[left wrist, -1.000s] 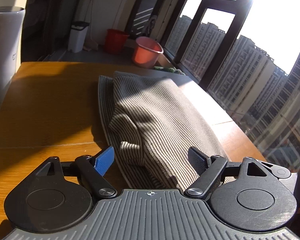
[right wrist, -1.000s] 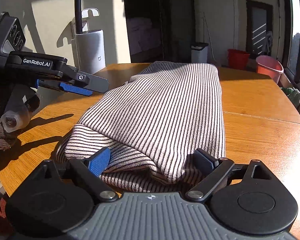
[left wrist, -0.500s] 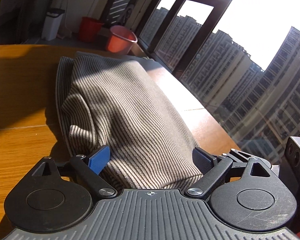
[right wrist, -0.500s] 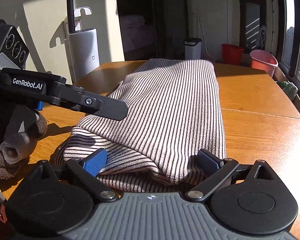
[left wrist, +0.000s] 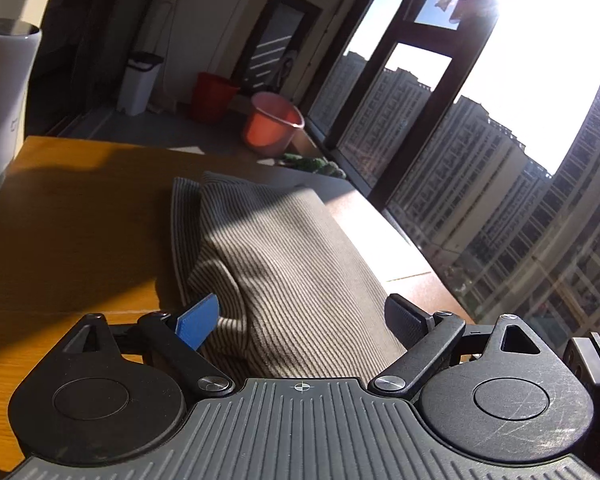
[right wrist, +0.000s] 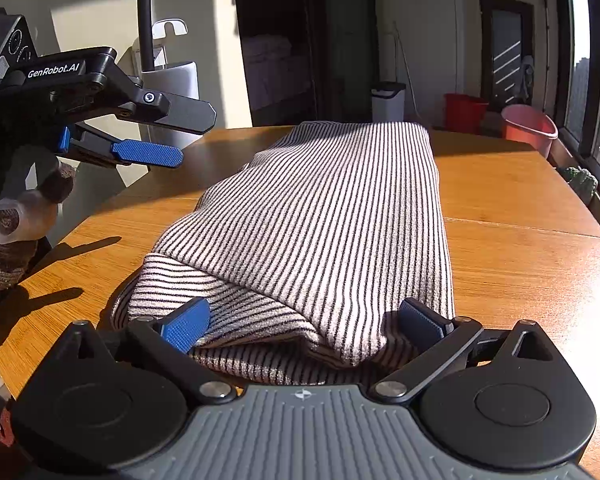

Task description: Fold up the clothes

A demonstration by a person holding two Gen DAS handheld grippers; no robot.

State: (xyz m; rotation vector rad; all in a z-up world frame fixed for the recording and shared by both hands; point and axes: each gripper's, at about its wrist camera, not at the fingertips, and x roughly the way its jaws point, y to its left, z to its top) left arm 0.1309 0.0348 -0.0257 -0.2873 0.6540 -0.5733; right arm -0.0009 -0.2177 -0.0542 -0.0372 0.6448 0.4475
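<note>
A striped garment (right wrist: 324, 216) lies folded into a long narrow stack on the wooden table (right wrist: 520, 248), running away from me. My right gripper (right wrist: 304, 324) is open, its fingers straddling the near end of the stack without pinching it. My left gripper (left wrist: 300, 320) is open too, above the near left corner of the garment (left wrist: 284, 264). In the right wrist view the left gripper (right wrist: 168, 136) hovers in the air at the upper left, jaws apart and empty.
A white cylindrical appliance (right wrist: 172, 100) stands past the table's left edge. Beyond the far end, on the floor, are a white bin (right wrist: 388, 102), a red bucket (right wrist: 464, 112) and a pink bucket (right wrist: 530, 126). Windows (left wrist: 500, 160) run along the right.
My left gripper has risen and pulled back from the garment's near end, swinging its view leftward. My right gripper has stayed at the near end, jaws open.
</note>
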